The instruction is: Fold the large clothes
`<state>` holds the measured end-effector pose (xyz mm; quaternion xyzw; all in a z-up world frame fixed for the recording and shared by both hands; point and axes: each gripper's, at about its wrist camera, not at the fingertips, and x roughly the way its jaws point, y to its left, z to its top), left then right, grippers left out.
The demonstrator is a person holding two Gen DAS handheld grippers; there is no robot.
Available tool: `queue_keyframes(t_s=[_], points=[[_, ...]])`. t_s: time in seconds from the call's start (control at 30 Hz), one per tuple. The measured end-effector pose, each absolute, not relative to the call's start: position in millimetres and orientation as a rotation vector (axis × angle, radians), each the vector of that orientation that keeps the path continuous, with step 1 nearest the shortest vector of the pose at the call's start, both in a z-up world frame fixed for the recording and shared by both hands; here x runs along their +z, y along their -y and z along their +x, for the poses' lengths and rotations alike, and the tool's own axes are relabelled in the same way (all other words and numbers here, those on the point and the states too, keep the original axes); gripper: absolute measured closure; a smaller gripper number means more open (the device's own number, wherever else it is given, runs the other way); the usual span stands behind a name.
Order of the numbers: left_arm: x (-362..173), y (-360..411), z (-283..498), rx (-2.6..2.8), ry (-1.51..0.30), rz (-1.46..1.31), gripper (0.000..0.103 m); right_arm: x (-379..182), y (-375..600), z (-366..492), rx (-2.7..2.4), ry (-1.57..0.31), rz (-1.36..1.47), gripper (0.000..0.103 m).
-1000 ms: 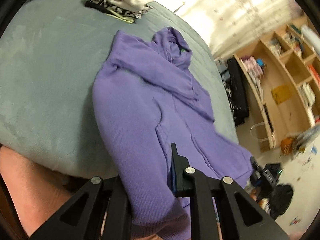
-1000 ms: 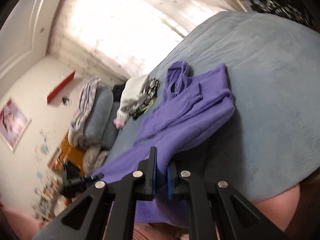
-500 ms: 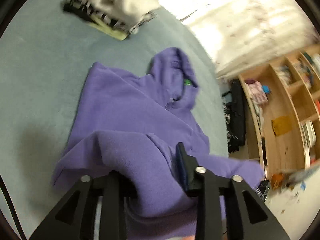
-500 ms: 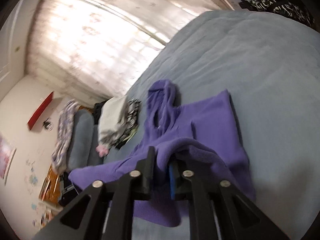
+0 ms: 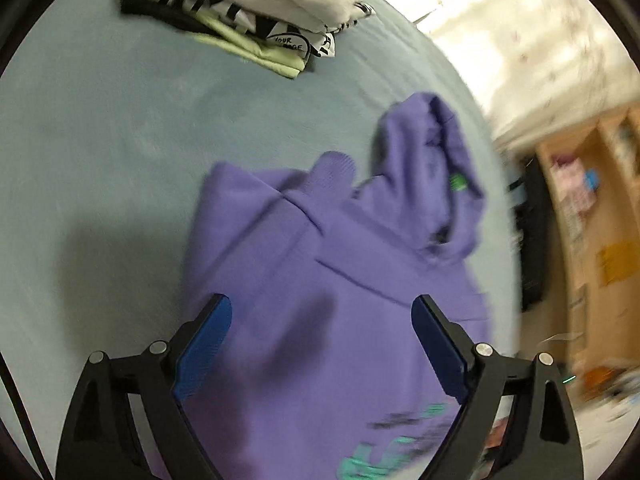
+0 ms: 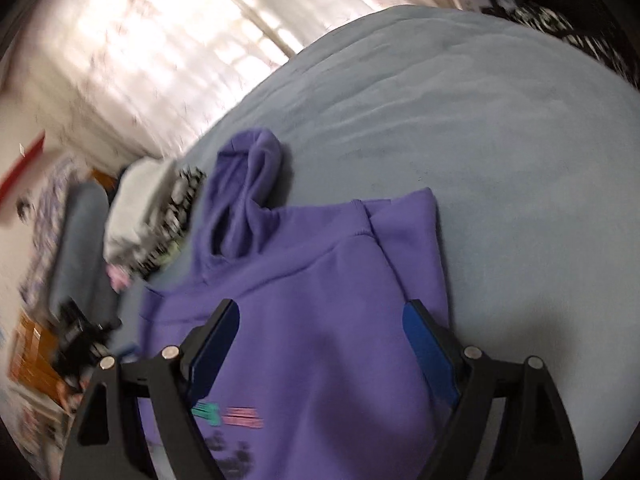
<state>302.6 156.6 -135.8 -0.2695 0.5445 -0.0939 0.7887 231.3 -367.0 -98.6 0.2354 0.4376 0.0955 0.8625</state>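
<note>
A purple hoodie (image 5: 320, 280) lies folded over itself on the grey-blue bed (image 5: 100, 160), hood (image 5: 436, 168) toward the far side, green and pink print near the lower edge. My left gripper (image 5: 320, 312) hangs just above the folded cloth, its jaws opening wide, nothing pressed between the blue pads. In the right wrist view the same hoodie (image 6: 320, 300) lies flat, and my right gripper (image 6: 320, 316) hovers over it, jaws also opening, pads clear of the cloth. The hood (image 6: 248, 184) points toward the window.
A stack of folded clothes (image 5: 260, 4), white on black-and-white on pale green, sits at the bed's far end, also seen as a pile (image 6: 152, 216) in the right view. Wooden shelves (image 5: 592, 208) stand beside the bed. Bare bedcover (image 6: 500, 140) spreads to the right.
Both grippers carried the hoodie's lower part forward over its upper part, then opened and let it go. The cloth now lies doubled on the bed.
</note>
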Motion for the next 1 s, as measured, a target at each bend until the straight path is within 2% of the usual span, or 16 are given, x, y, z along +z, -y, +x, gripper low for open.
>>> queue_keyframes(t_s=[0.17, 0.3, 0.4, 0.43, 0.47, 0.5, 0.53, 0.6, 0.67, 0.73, 0.87, 1.0], points=[[-145.5, -140.6, 327.4, -0.147, -1.160, -0.284, 0.013, -108.0, 354.4, 253.4, 0.175, -0.931, 0.341, 0.020], [-156.7, -140.1, 343.0, -0.132, -1.164, -0.179, 0.014, -115.0, 352.2, 279.1, 0.169, -0.964, 0.304, 0.033], [-159.3, -143.9, 346.7, -0.135, -1.150, -0.137, 0.020, -127.1, 353.3, 298.9, 0.155, -1.015, 0.293, 0.047], [-160.3, -145.1, 348.6, -0.137, -1.140, -0.134, 0.022, -130.1, 353.7, 303.8, 0.156, -1.020, 0.291, 0.047], [-160.5, -146.0, 349.5, -0.138, -1.128, -0.135, 0.027, -132.0, 353.9, 307.1, 0.156, -1.022, 0.294, 0.048], [-160.5, -146.5, 349.9, -0.137, -1.121, -0.135, 0.030, -133.4, 353.2, 309.2, 0.158, -1.022, 0.296, 0.053], [-160.5, -147.1, 350.2, -0.136, -1.118, -0.139, 0.037, -134.0, 352.2, 310.9, 0.162, -1.022, 0.294, 0.067], [-160.9, -148.4, 350.6, -0.136, -1.113, -0.144, 0.051, -135.2, 345.5, 311.5, 0.143, -1.030, 0.235, 0.084], [-157.9, -148.5, 349.3, -0.134, -1.099, -0.155, 0.069, -130.2, 338.6, 305.7, 0.137, -0.999, 0.195, 0.092], [-149.2, -151.1, 344.9, -0.131, -1.084, -0.173, 0.074, -115.9, 337.5, 294.7, 0.129, -0.935, 0.186, 0.094], [-125.5, -152.0, 337.8, -0.139, -1.042, -0.189, 0.076, -64.5, 351.0, 266.3, 0.117, -0.742, 0.268, 0.094], [-122.8, -143.1, 346.1, -0.102, -1.026, -0.127, 0.076, -50.1, 342.8, 269.2, 0.088, -0.695, 0.200, 0.094]])
